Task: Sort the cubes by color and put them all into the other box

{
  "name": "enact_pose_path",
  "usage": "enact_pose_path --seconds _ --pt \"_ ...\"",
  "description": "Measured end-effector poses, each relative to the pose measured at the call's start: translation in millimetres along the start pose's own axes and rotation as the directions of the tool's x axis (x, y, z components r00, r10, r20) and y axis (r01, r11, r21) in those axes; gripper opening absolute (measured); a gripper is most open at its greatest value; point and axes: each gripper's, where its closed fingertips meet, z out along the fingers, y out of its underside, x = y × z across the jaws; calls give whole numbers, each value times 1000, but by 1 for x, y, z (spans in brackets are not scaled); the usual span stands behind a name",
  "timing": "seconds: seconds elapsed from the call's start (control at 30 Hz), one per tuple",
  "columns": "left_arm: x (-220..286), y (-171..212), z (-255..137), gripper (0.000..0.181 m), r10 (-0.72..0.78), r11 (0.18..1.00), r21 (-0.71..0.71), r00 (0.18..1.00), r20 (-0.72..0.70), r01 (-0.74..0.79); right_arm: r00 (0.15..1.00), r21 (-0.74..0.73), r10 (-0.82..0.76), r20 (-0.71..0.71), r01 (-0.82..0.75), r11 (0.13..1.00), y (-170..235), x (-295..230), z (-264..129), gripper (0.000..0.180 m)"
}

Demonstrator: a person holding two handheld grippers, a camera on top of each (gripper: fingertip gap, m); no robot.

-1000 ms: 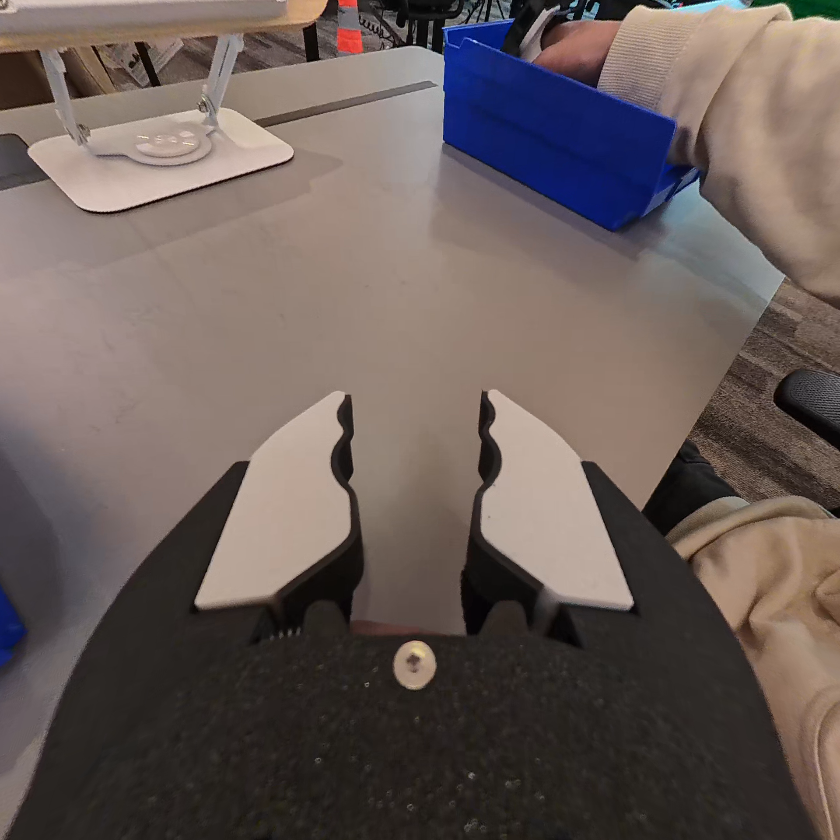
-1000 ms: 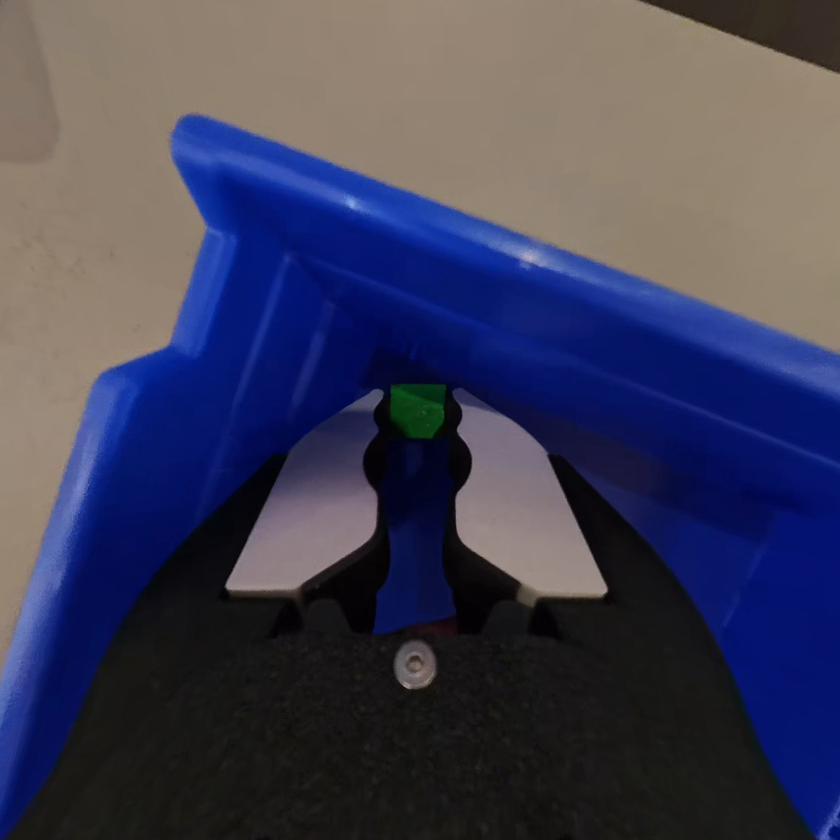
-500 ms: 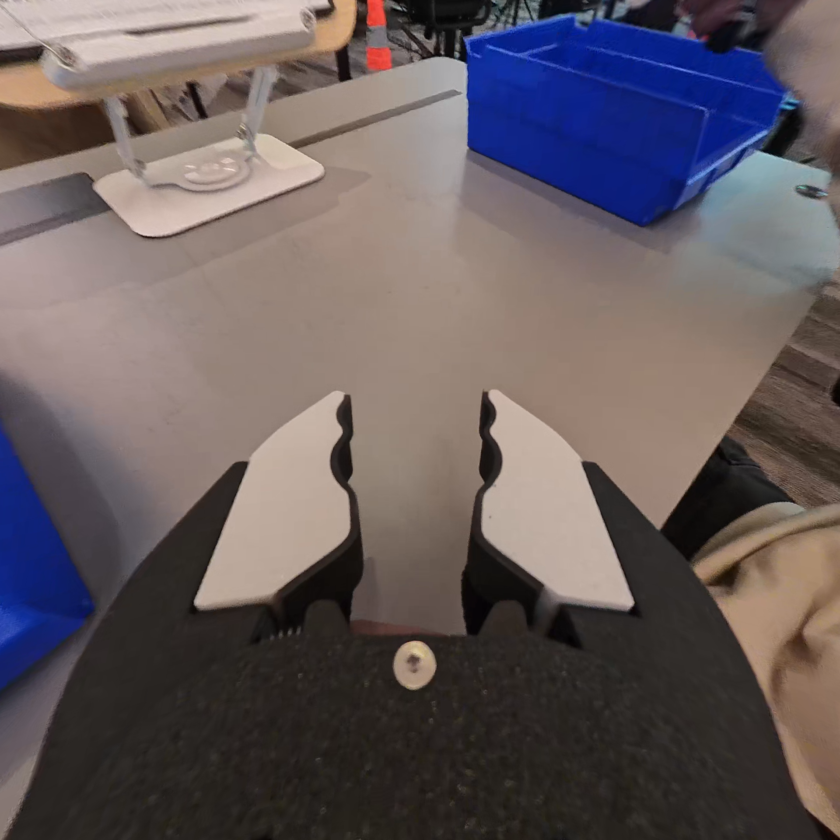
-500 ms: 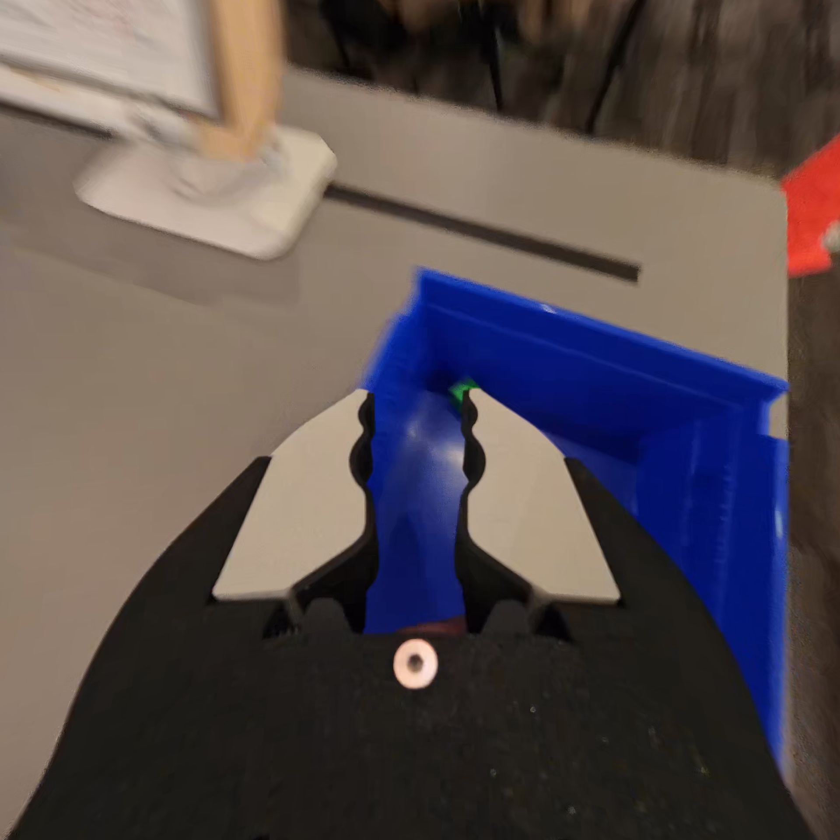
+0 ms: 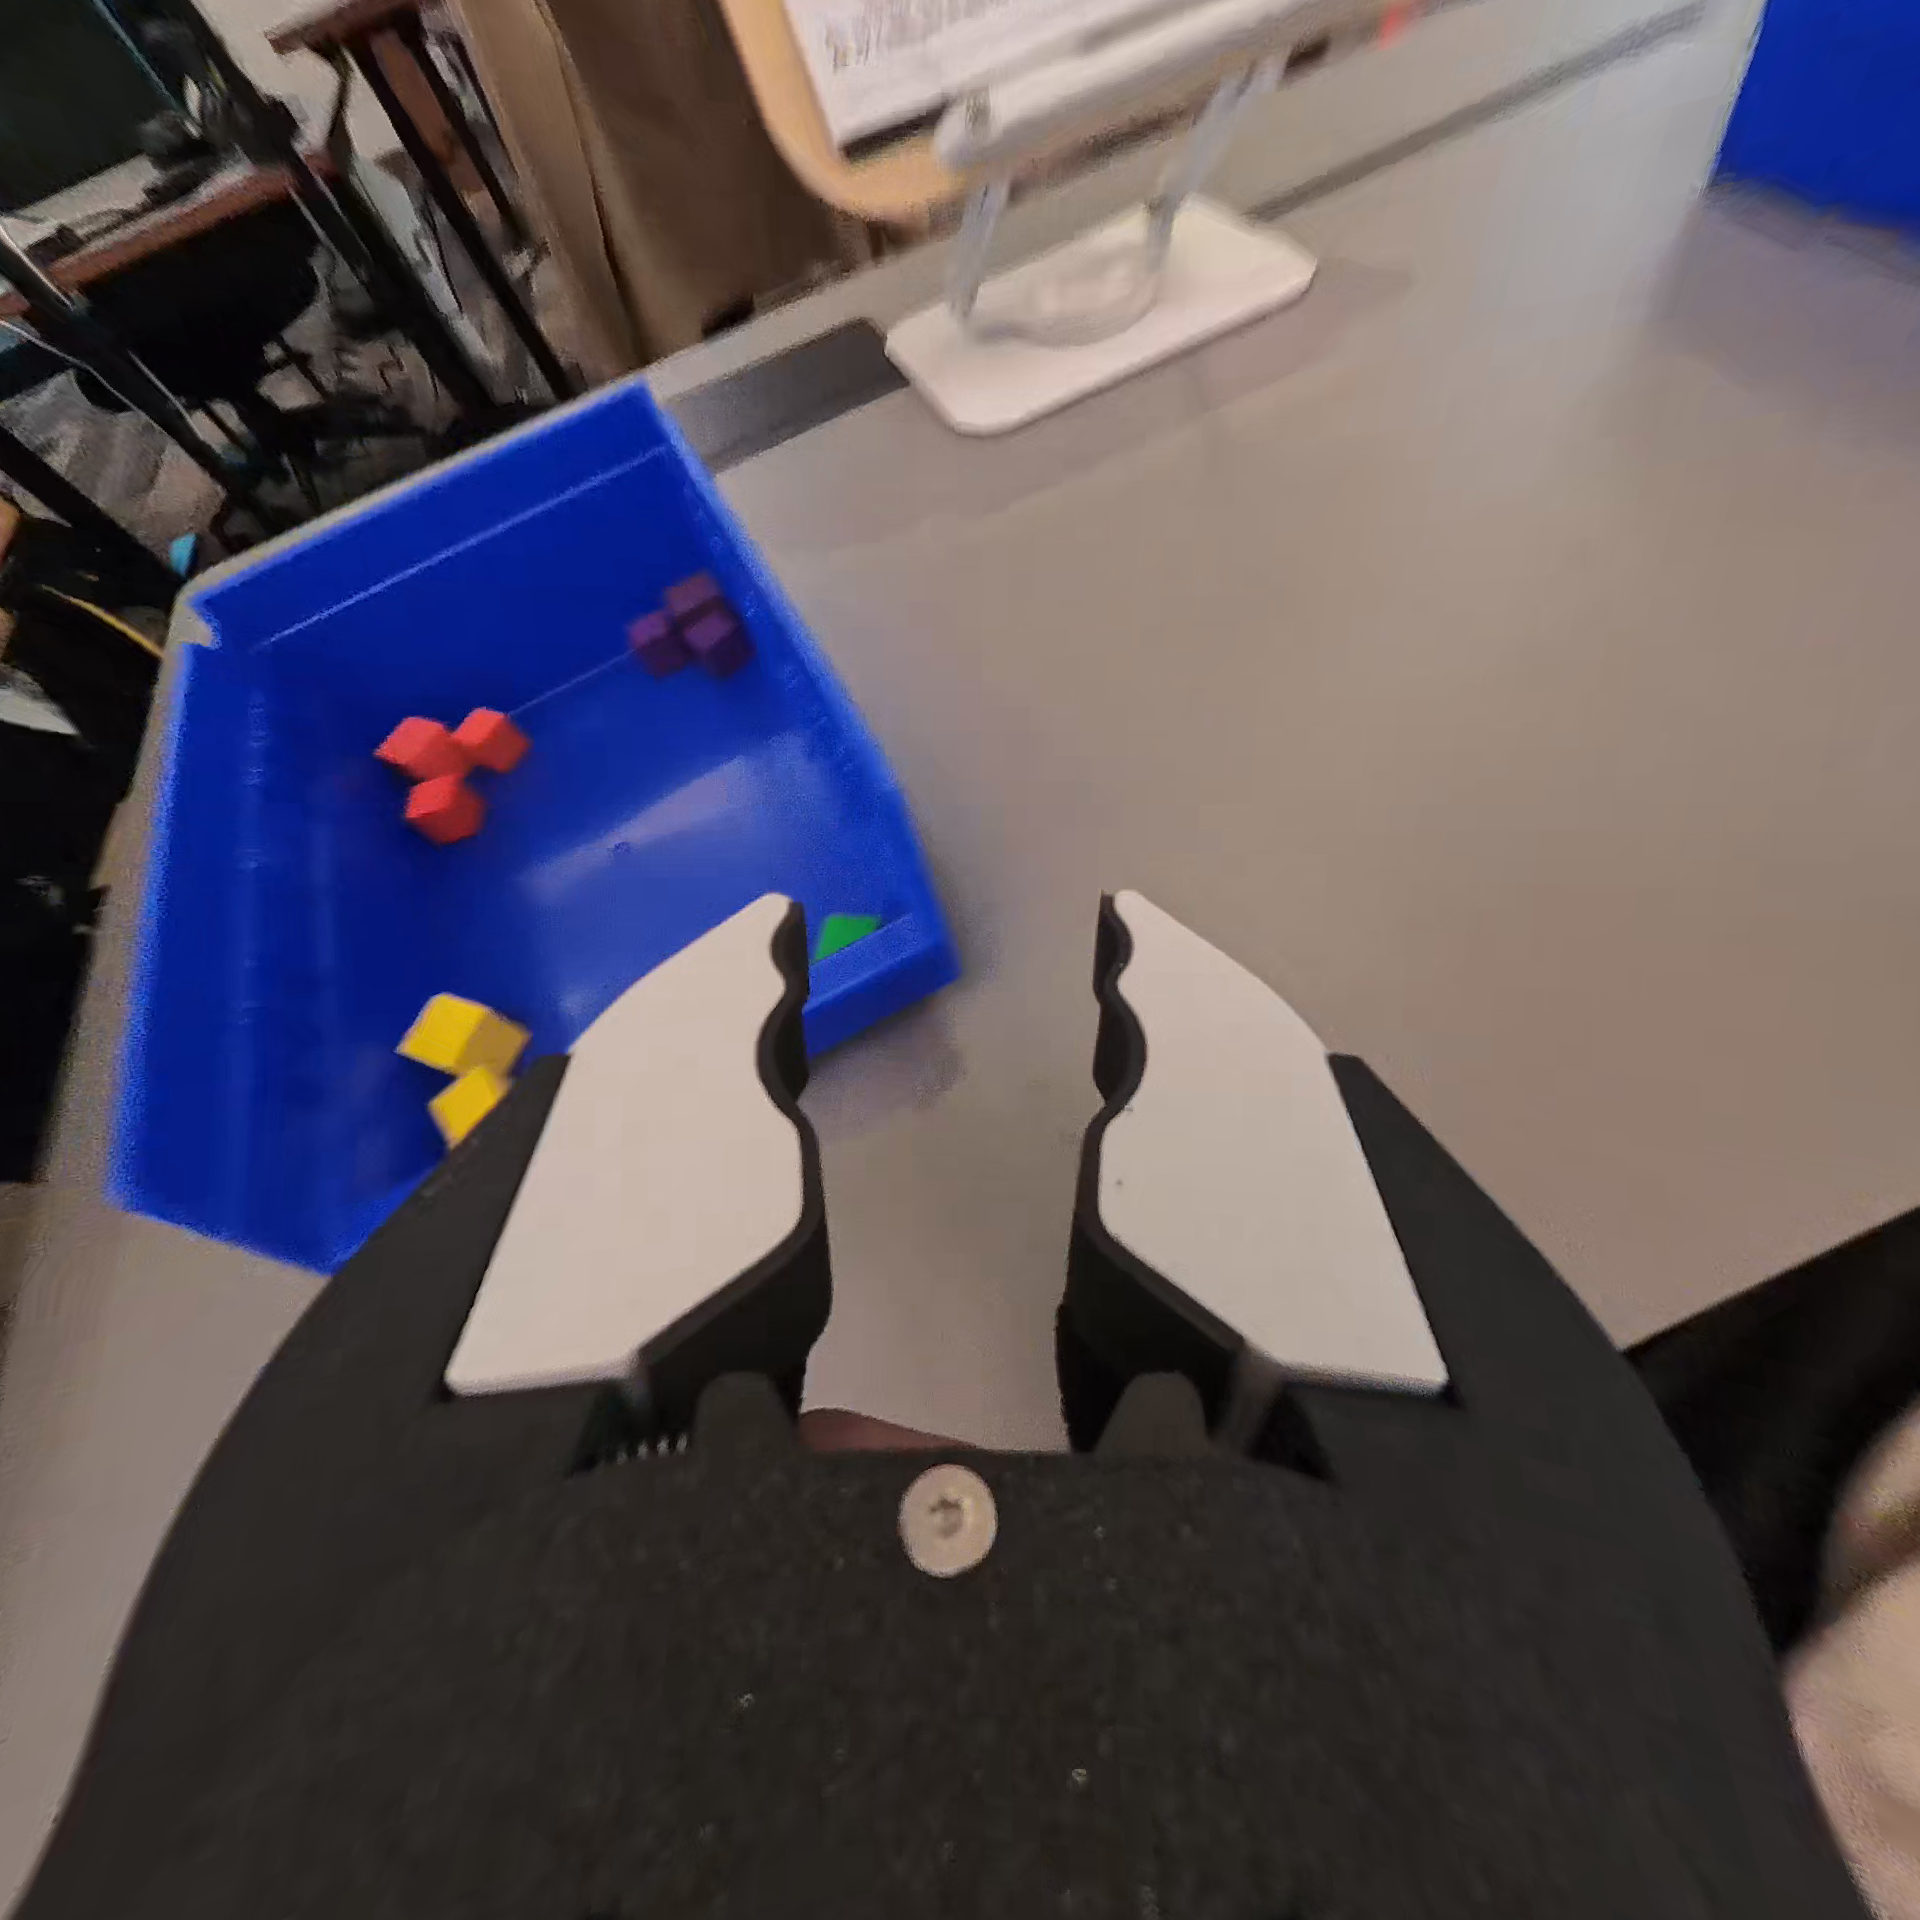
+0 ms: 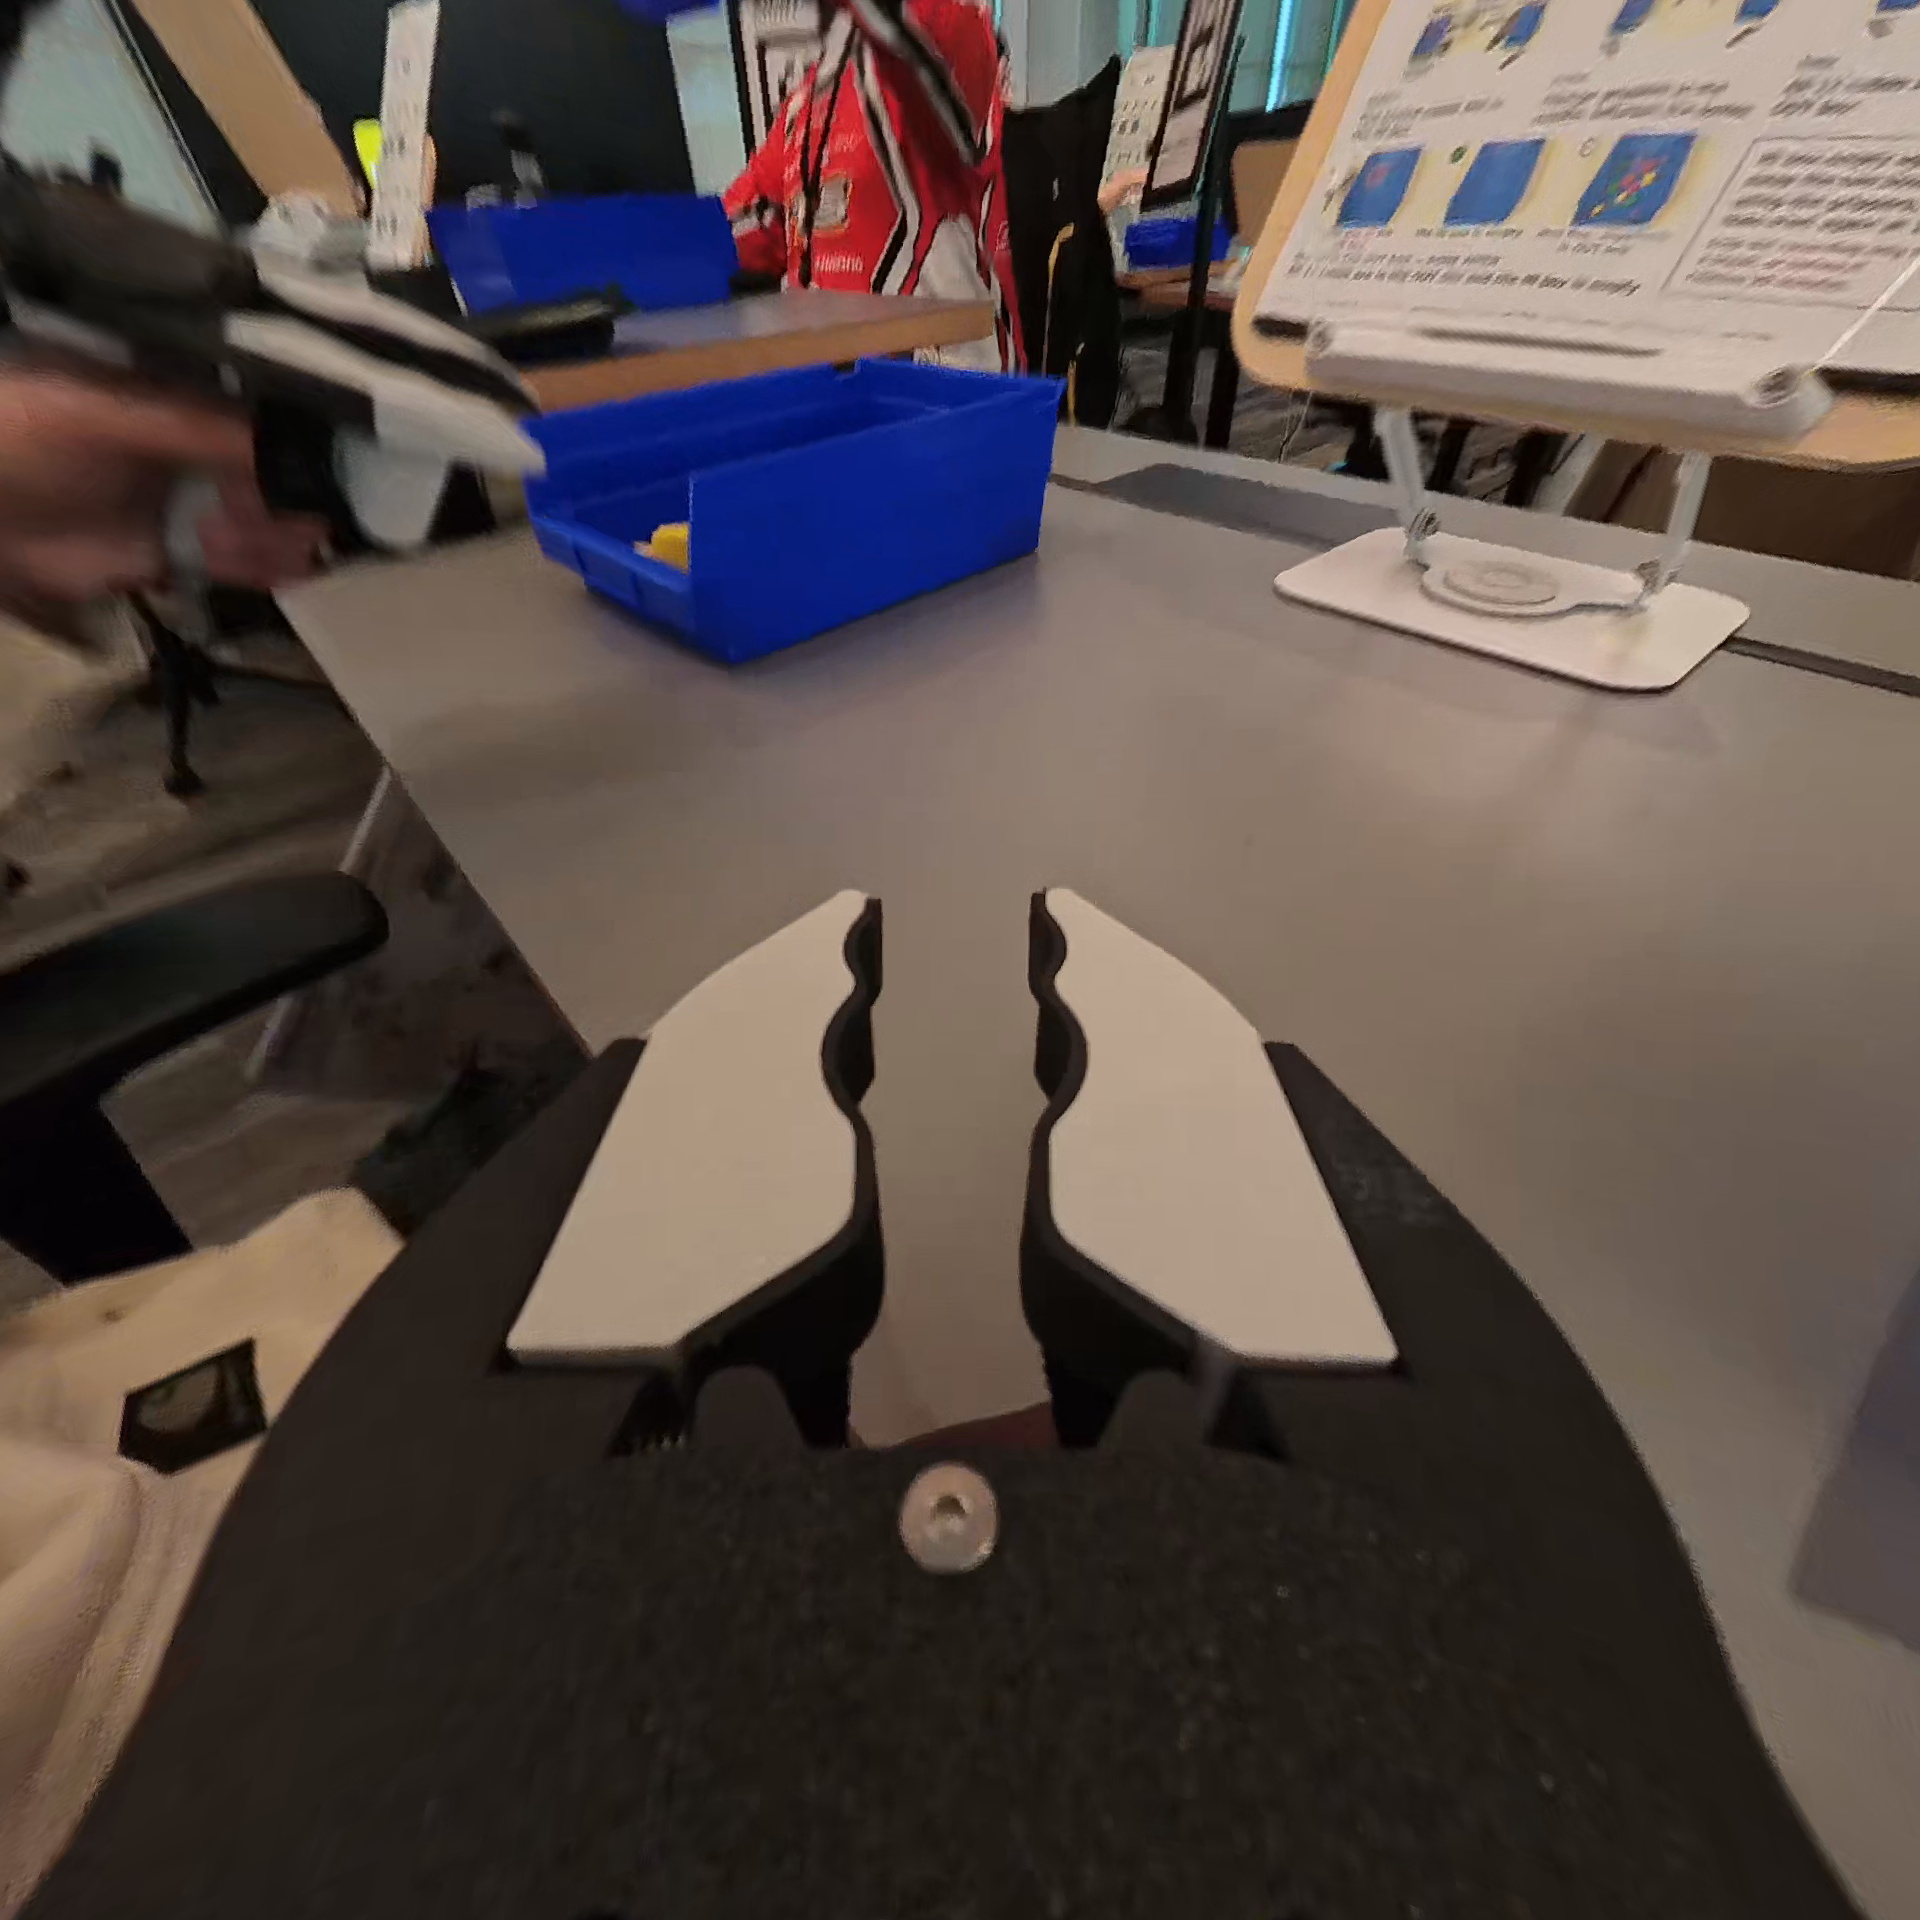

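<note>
Left gripper (image 5: 945,935) hangs over the grey table (image 5: 1403,790), jaws apart, empty. Right gripper (image 6: 954,914) likewise, gap narrower, nothing held. Ahead-left of the left gripper sits a blue box (image 5: 260,935) holding red cubes (image 5: 449,771), purple cubes (image 5: 694,629), yellow cubes (image 5: 464,1049) and a green cube (image 5: 844,932). White stand (image 5: 1101,312) ahead. Beyond the table edge: chairs and other desks, blurred.
</note>
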Motion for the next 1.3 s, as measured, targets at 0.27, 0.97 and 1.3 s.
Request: enact_pose_path --seconds 0.27,0.97,1.3 --pt "-80 42 63 57 206 809 -490 937 -282 -325 999 -36 -29 29 30 999 2 -4 13 26" --pt "-83 98 108 1 -367 499 -857 927 -76 128 995 -104 41 89 -31 994 16 -1 7 25" --pt "-81 87 97 0 -411 526 -841 903 -124 124 997 -95 24 75 -17 995 11 5 0 23"
